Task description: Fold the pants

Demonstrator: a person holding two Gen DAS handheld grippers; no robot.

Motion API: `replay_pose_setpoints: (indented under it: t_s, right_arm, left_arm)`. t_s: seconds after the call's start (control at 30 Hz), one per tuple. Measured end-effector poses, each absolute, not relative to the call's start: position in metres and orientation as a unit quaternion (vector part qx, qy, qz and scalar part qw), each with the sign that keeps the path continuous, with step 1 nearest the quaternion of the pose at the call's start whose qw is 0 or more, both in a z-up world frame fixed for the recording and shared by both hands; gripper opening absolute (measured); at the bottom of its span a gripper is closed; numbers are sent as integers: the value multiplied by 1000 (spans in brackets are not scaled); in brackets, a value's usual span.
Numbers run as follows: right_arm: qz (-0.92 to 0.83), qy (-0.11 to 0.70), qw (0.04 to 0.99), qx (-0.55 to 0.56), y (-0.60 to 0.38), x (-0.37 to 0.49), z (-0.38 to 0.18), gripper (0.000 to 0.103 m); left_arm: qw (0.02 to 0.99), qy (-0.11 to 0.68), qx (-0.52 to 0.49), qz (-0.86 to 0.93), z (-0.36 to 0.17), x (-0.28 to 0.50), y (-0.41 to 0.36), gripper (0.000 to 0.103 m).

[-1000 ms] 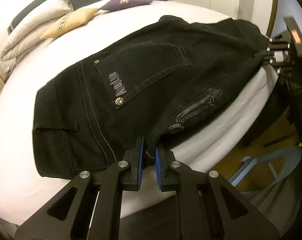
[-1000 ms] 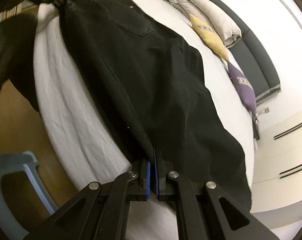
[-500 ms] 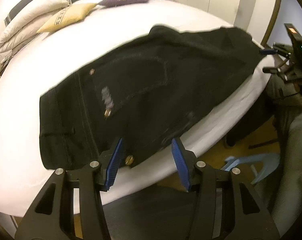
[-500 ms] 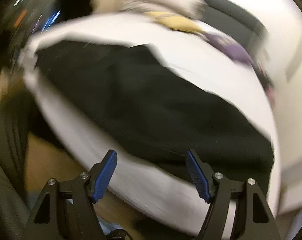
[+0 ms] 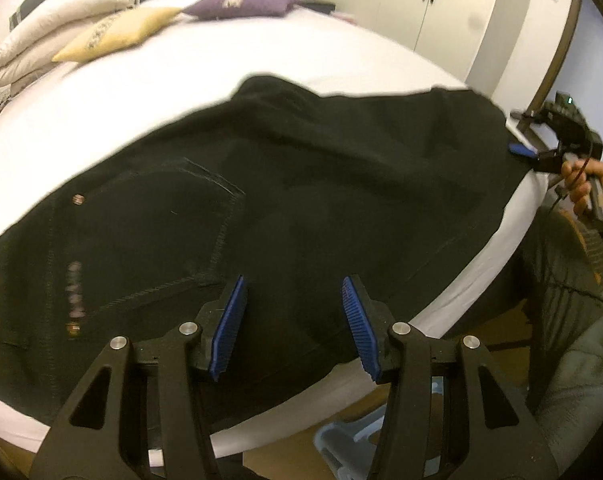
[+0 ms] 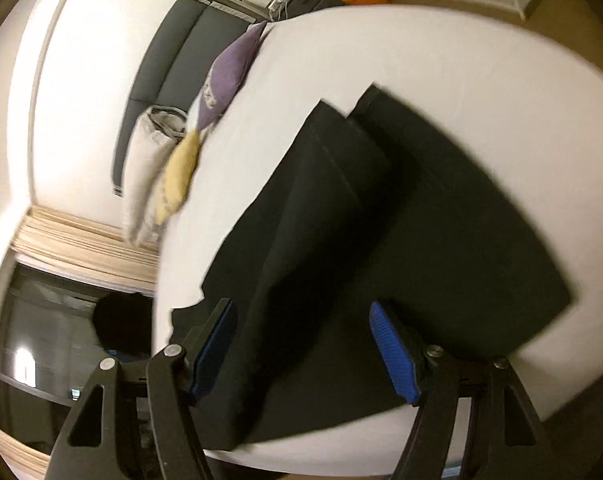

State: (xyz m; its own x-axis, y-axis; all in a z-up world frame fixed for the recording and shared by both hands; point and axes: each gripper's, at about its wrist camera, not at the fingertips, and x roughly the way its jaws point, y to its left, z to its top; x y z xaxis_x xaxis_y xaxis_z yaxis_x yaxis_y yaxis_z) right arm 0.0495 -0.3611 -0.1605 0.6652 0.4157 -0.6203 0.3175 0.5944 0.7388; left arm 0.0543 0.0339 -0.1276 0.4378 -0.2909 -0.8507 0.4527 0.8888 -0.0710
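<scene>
White bedding covers the wide bed that fills both views, with pale wardrobe doors behind it in the left wrist view. At the head of the bed lie a folded cream duvet, a yellow cushion and a purple cushion, lined up beside one another against a dark grey padded headboard.

A pair of black denim pants lies spread along the near edge of the bed, back pocket with pale stitching facing up. In the right wrist view the pants show two leg ends lying side by side, one partly overlapping the other.

The left hand-held gripper hovers over the seat of the pants near the pocket, its blue-padded jaws wide apart and clamped on nothing. The right hand-held gripper hangs over the legs, jaws likewise spread with no cloth between them. From the left wrist view, that right hand-held gripper sits at the far end of the pants, held by a bare hand. A light blue plastic stool stands on the wooden floor below the bed edge.
</scene>
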Motion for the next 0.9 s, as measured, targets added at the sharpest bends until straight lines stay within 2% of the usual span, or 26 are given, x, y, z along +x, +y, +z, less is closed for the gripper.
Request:
replay_pose_setpoints:
  t_s: [0.03,0.07,0.13,0.2,0.33,0.4,0.47,0.53,0.63,0.67,0.73,0.9]
  right_arm:
    - [37,409,796,445,-357,53,-160,72]
    - [45,413,797,438,-351,58,-160,67]
    - [58,430,794,426,-341,70,-160,18]
    - [41,451,789,416,-334,83,-159,11]
    - [21,450,815,364,-318,109,-126,10]
    - [1,457,830,319,-305,129,-104,12]
    - [-14,470,839,274,-290,151,-84,23]
    - [52,455,842,285,-283,162,-68,62]
    - [74,359,871,327,-307,141,-50,87]
    - [50,320,875,360,-327,126,-53,91]
    - [9,321,860,397,-350,111,-69,90]
    - [-36,360,810,461,-379,73,-131,75]
  left_arm:
    - [842,486,86,-218,-132,56,31,48]
    - [840,491,86,-215,-137,57,30,48]
    - [839,496,83,-207,-142,61,29,48]
    - [840,498,78,-202,-144,64,29,48]
    - [842,499,75,-192,-146,71,24,48]
    - [842,499,78,-189,-149,74,21,49]
    - [843,499,78,-186,-151,76,20,50]
    - [844,499,76,-184,-151,79,17,51]
    - [846,496,69,-184,-154,83,17,53]
    - [846,495,67,-184,-154,82,18,54]
    - [847,494,68,-185,-156,82,17,56]
    - [847,494,72,-183,-157,83,13,61]
